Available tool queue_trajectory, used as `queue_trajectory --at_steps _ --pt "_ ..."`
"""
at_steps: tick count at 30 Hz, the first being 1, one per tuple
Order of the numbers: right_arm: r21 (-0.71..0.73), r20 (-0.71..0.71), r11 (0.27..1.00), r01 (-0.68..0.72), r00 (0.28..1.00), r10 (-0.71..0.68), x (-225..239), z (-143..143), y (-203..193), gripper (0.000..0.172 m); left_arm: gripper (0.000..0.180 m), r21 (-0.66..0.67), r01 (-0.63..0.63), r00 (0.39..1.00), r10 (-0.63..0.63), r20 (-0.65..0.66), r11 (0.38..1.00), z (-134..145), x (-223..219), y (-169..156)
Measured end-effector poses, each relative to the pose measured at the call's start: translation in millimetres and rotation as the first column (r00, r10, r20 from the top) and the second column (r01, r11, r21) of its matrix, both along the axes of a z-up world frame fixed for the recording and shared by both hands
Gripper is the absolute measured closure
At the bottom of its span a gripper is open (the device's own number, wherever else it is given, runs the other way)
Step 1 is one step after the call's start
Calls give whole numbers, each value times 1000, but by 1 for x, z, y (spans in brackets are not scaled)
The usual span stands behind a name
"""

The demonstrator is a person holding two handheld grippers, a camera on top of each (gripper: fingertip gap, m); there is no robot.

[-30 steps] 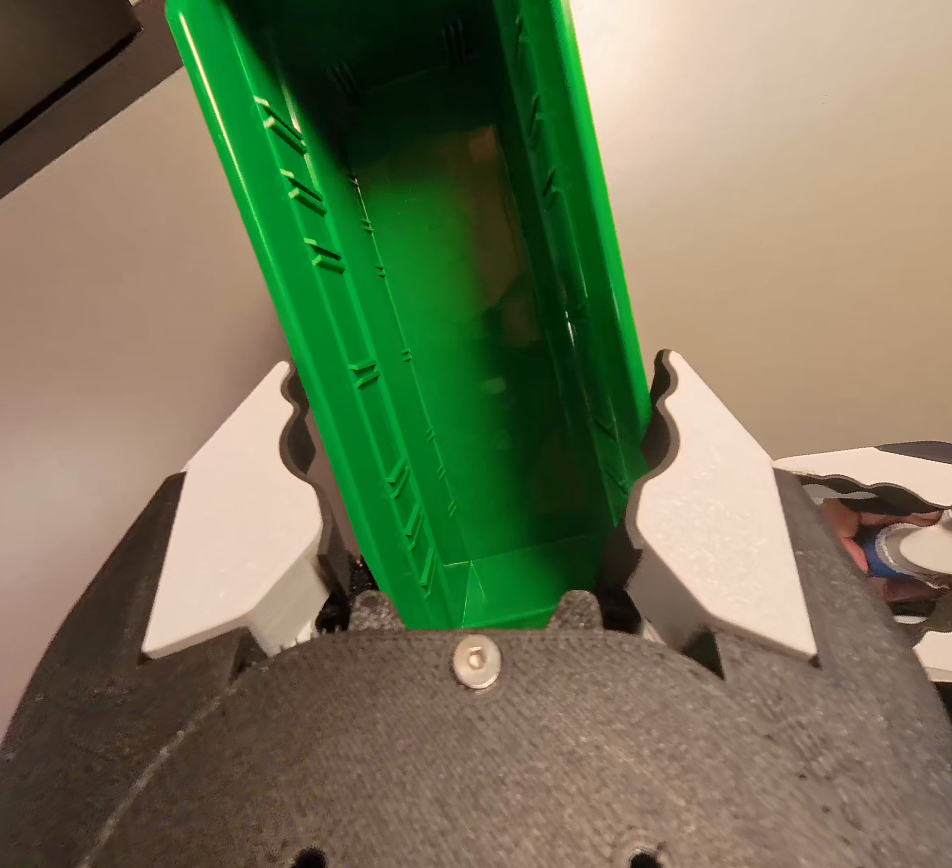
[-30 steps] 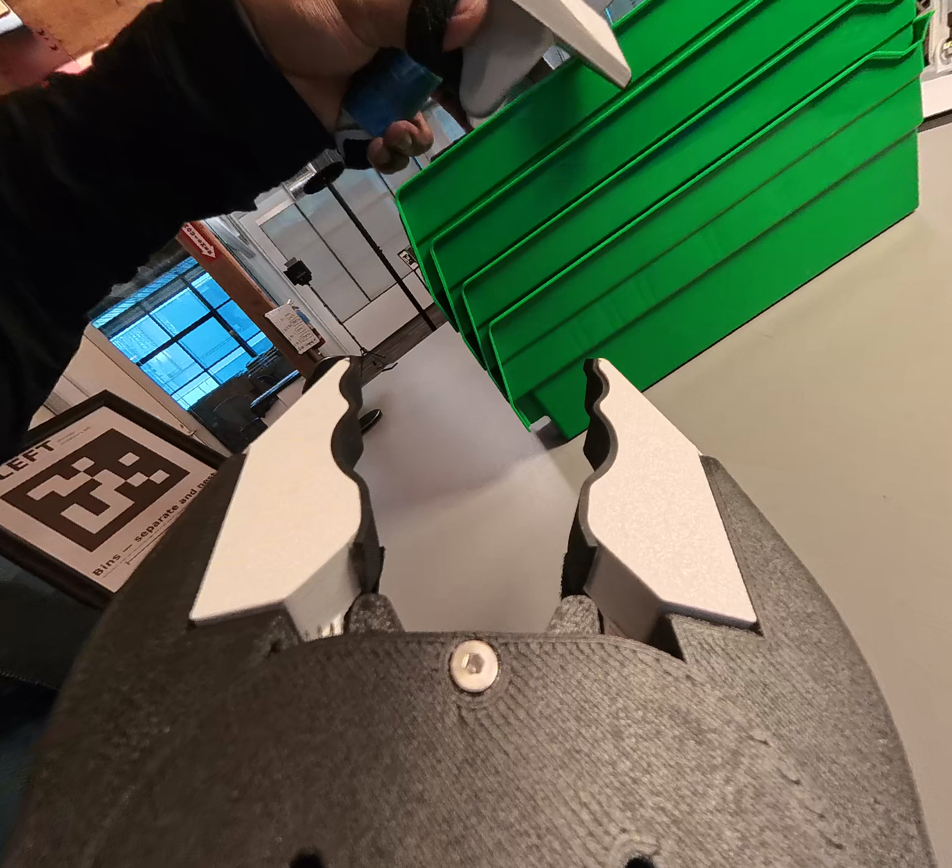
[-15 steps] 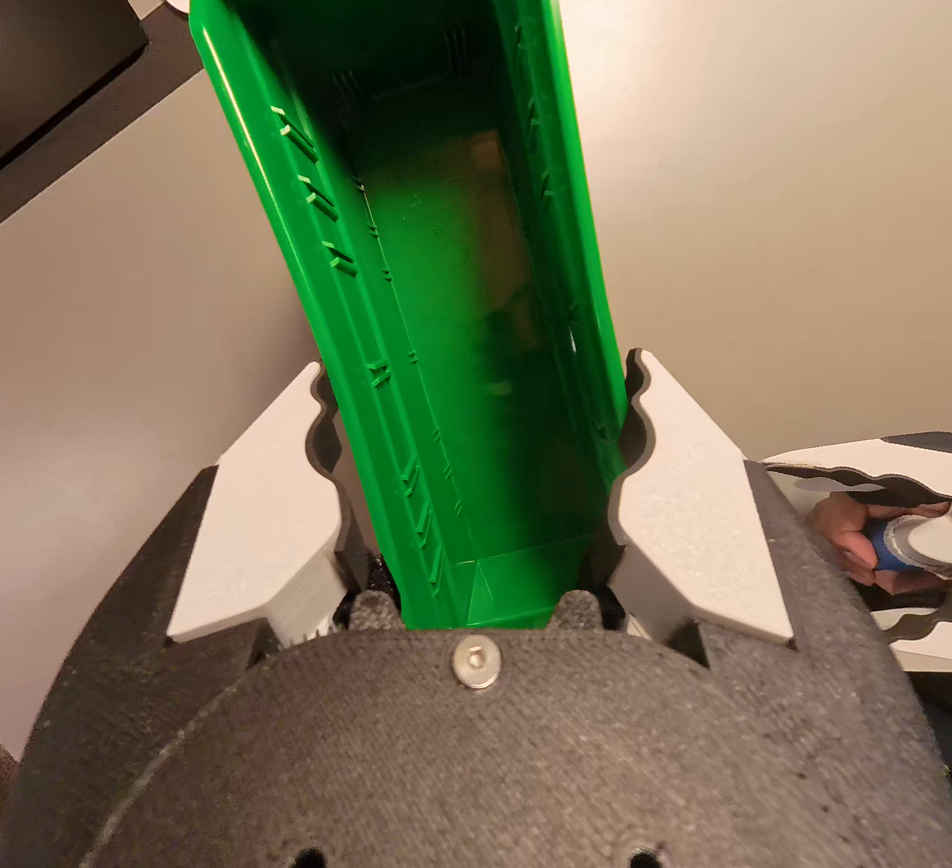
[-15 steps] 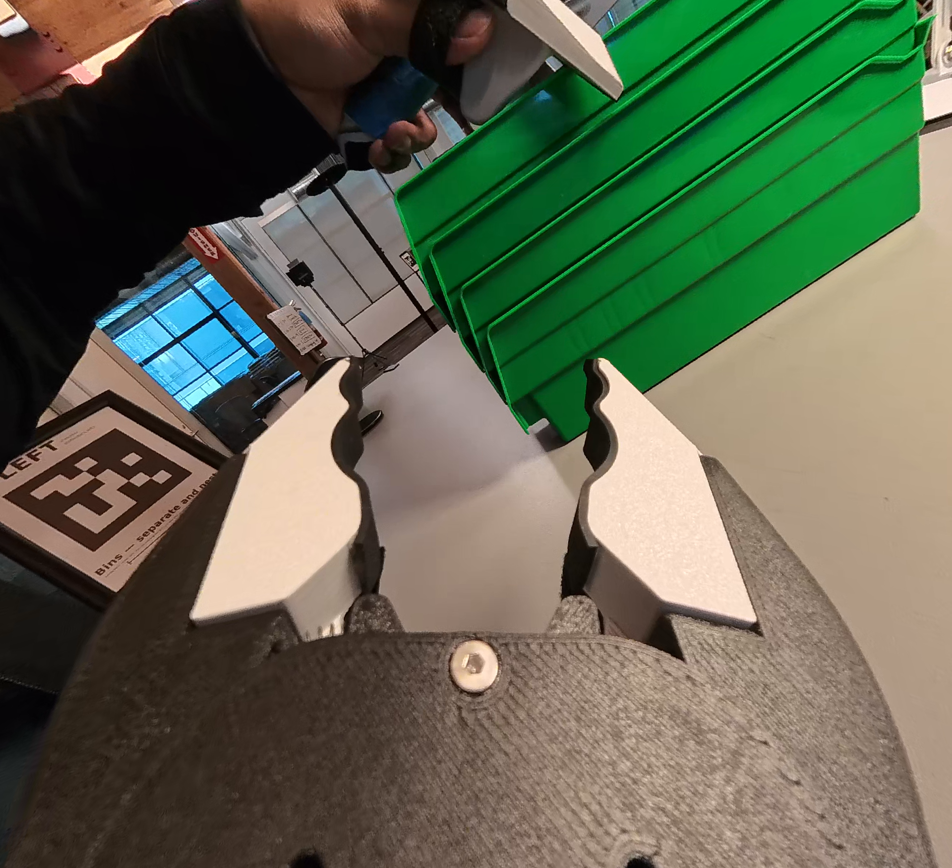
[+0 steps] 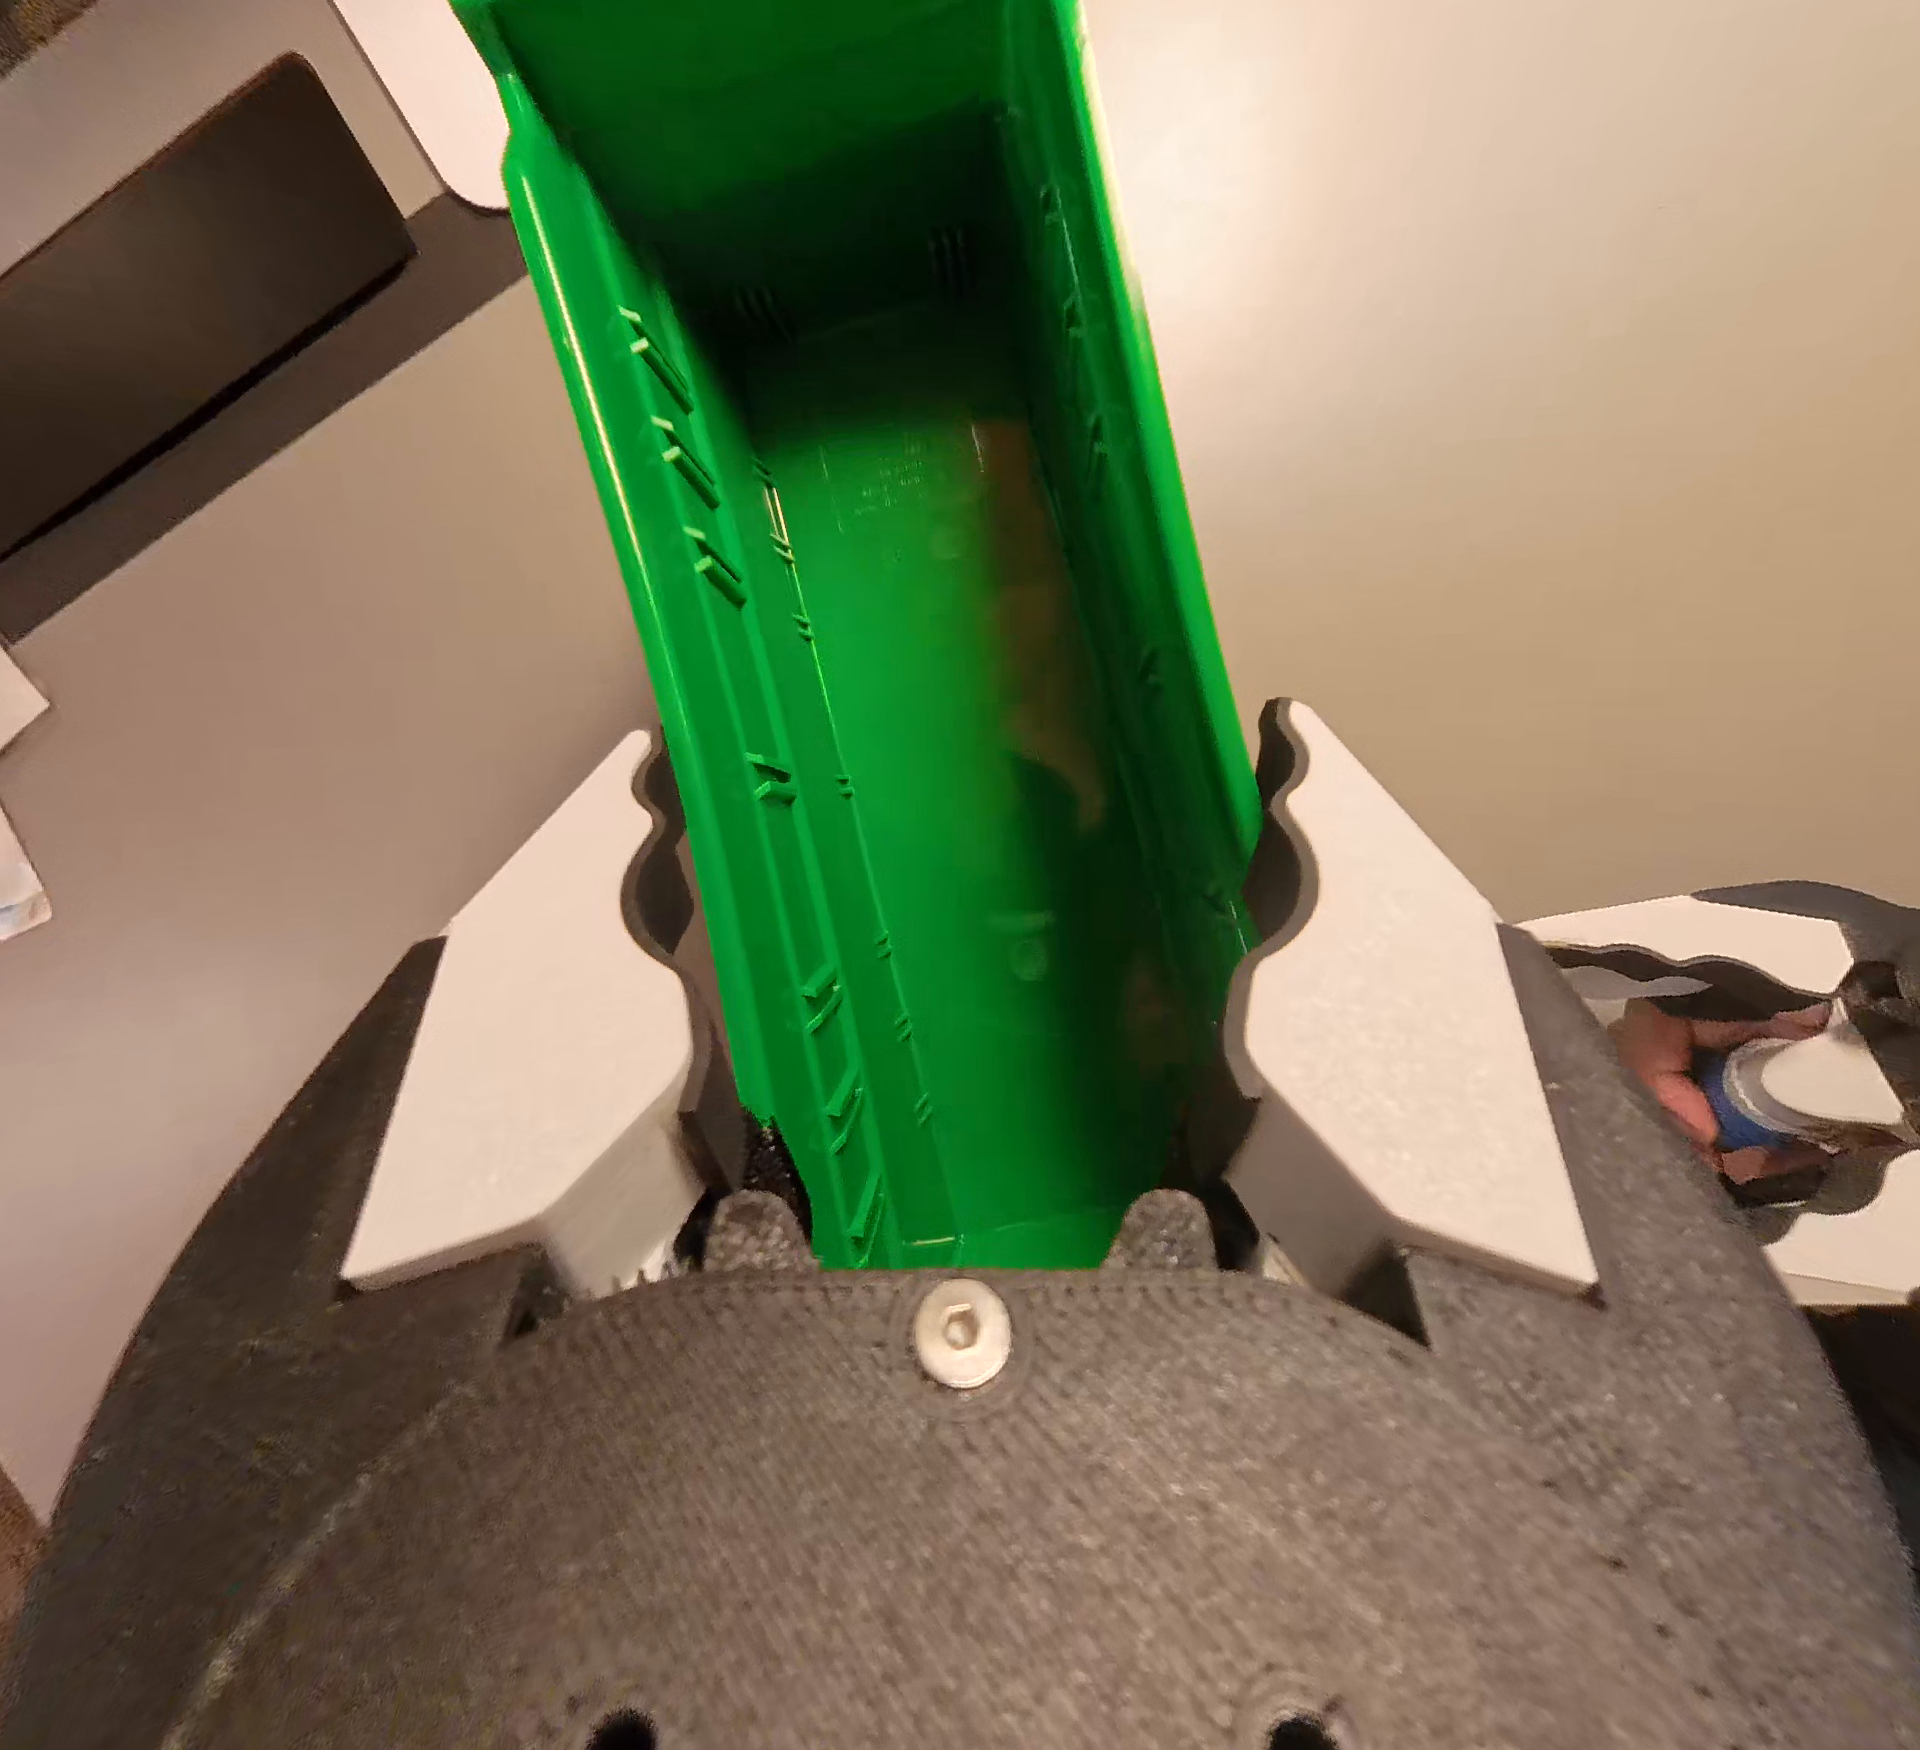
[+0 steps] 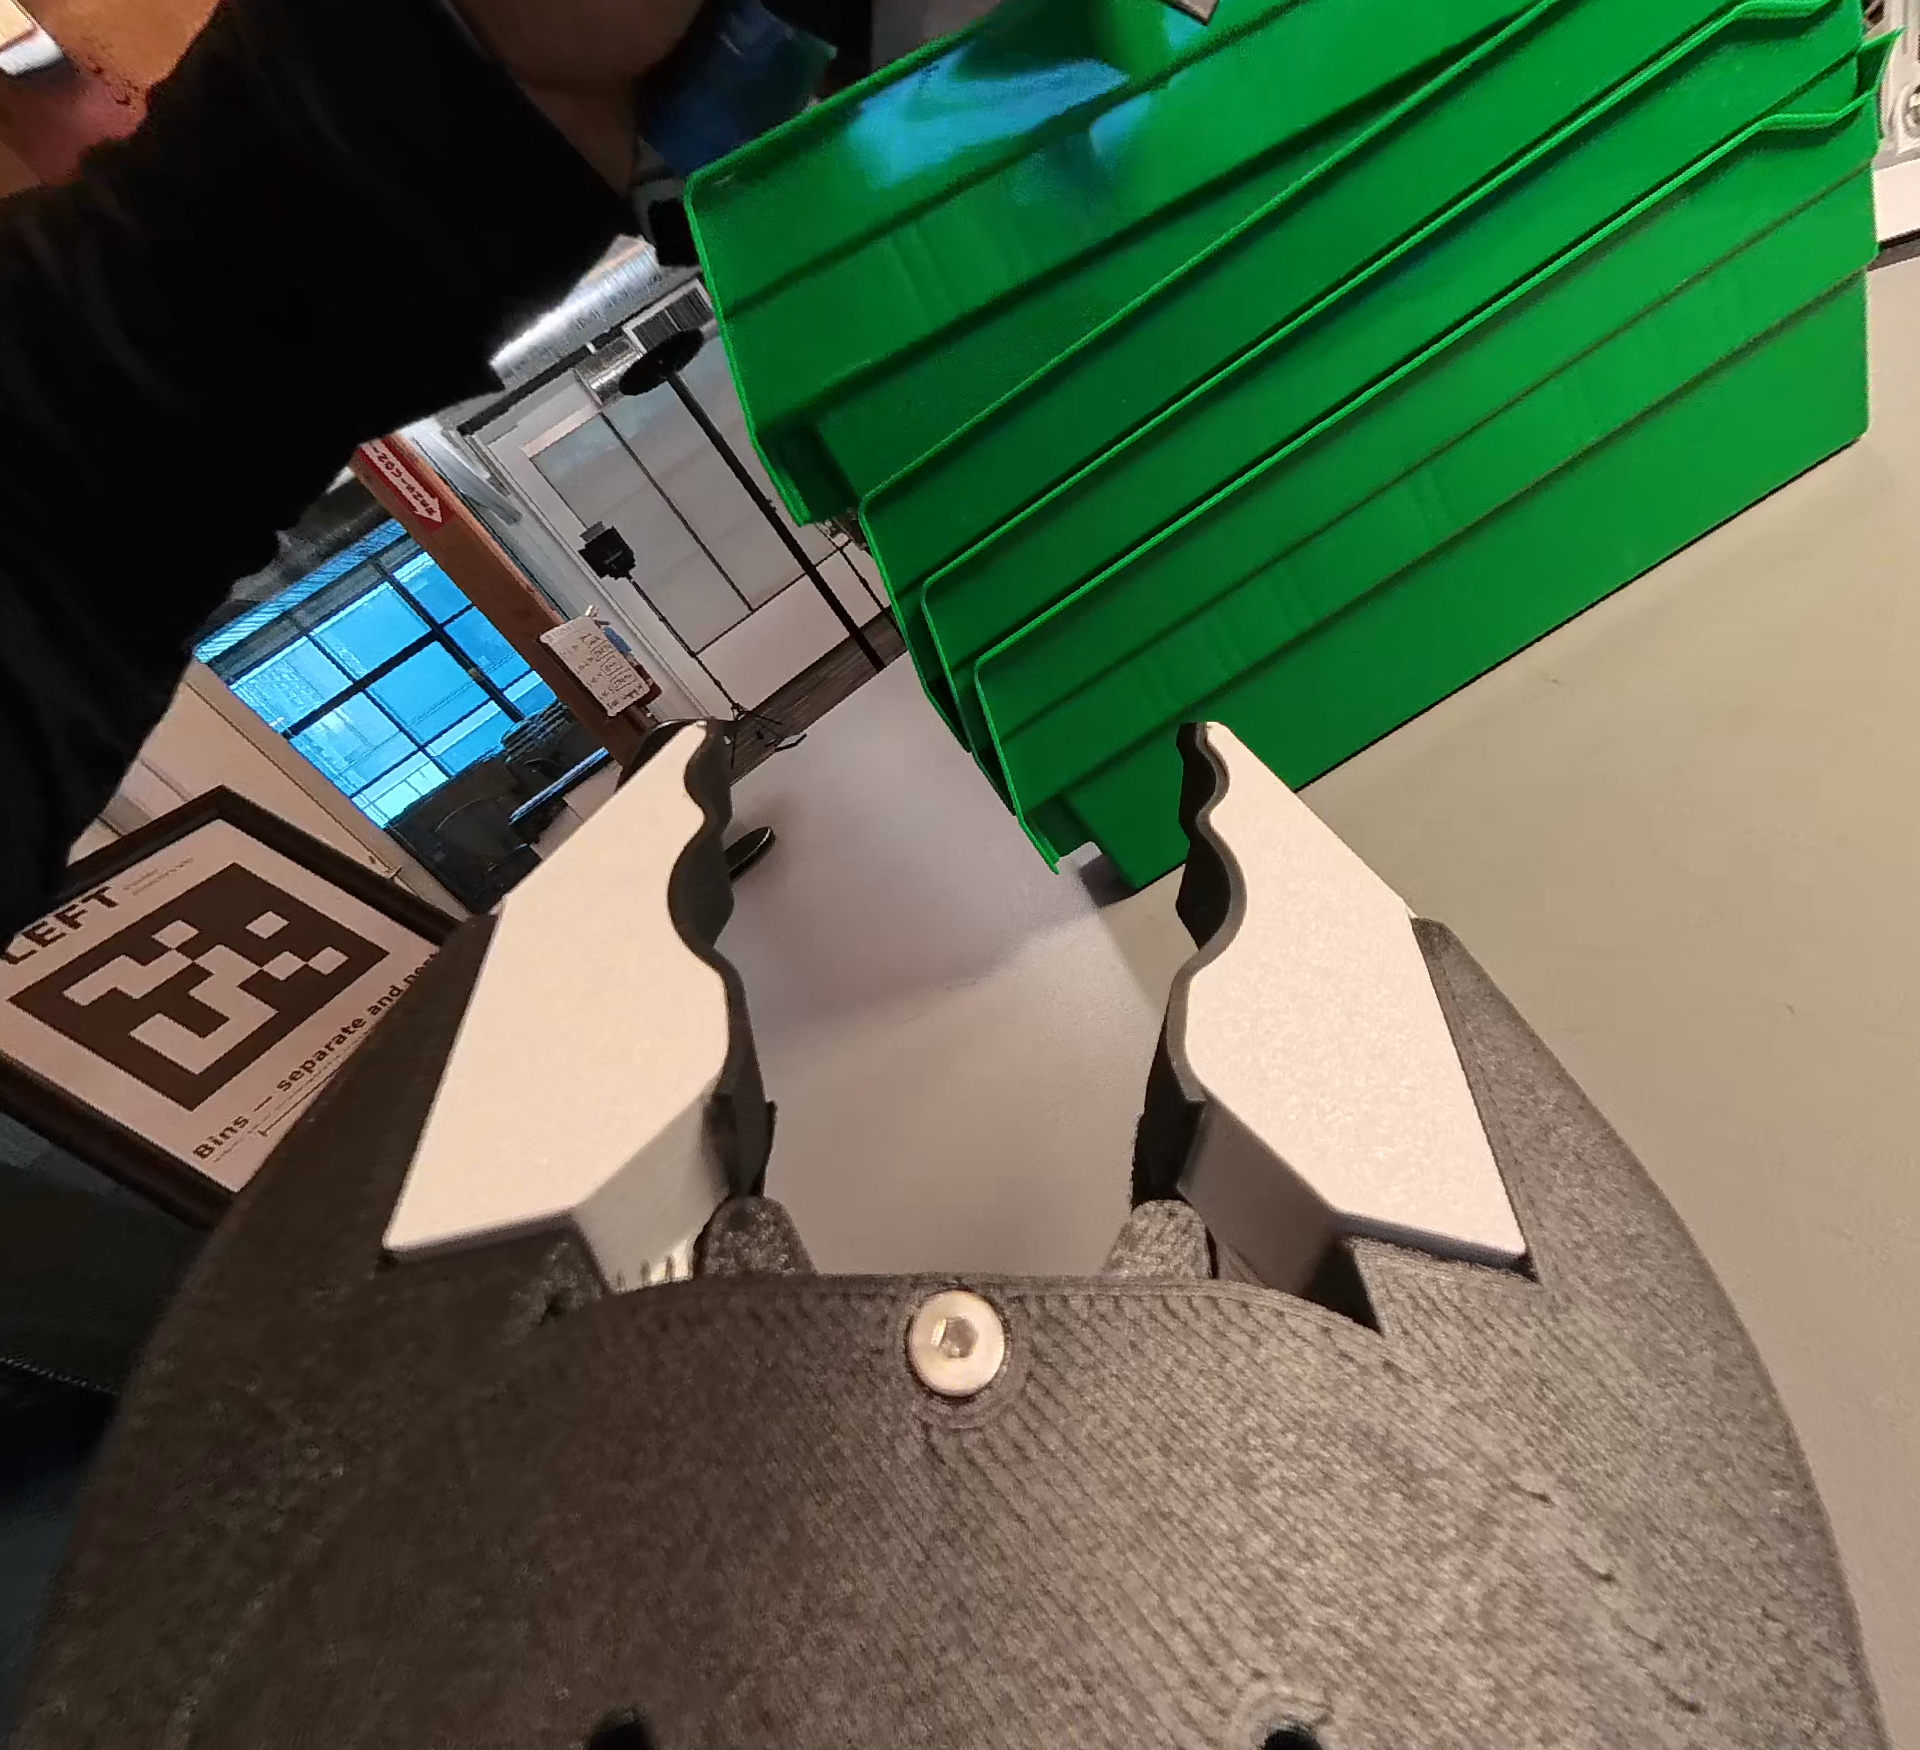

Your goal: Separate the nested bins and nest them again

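We see the left gripper (image 5: 961, 827) clamped across a long, narrow green plastic bin (image 5: 935, 661), both grey pads pressing its side walls; the bin fills the centre of the left wrist view. In the right wrist view it tilts up off the stack of nested green bins (image 6: 1455, 474) at upper right, on the pale grey tabletop (image 6: 1558, 921). The right gripper (image 6: 951, 817) stands wide, holding nothing.

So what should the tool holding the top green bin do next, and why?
Probably lift a bit higher. The left tool grips the top bin, whose near end has risen off the stack, but its far end looks nested.
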State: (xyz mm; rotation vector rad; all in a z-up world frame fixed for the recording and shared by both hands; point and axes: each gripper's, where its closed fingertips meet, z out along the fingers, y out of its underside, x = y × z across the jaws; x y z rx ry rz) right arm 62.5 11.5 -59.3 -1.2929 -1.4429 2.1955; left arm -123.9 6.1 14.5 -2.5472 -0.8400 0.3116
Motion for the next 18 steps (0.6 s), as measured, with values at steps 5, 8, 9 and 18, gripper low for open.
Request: queue_trajectory --at_steps 5,8,9,18 --pt "0 -1 1000 -2 1000 2 0 0 0 84 71 13 0 1000 0 -16 1000 11 0 -4" --pt "-4 -4 1000 -4 1000 4 1 1 0 84 72 26 -1 1000 1 -13 1000 19 1 -7" --pt "-5 -4 1000 -4 1000 4 1 1 0 84 72 33 -3 1000 4 -20 999 24 0 -8" --pt "-11 -5 1000 -6 1000 6 1 1 0 84 73 152 -82 992 96 -87 985 87 -27 -51"
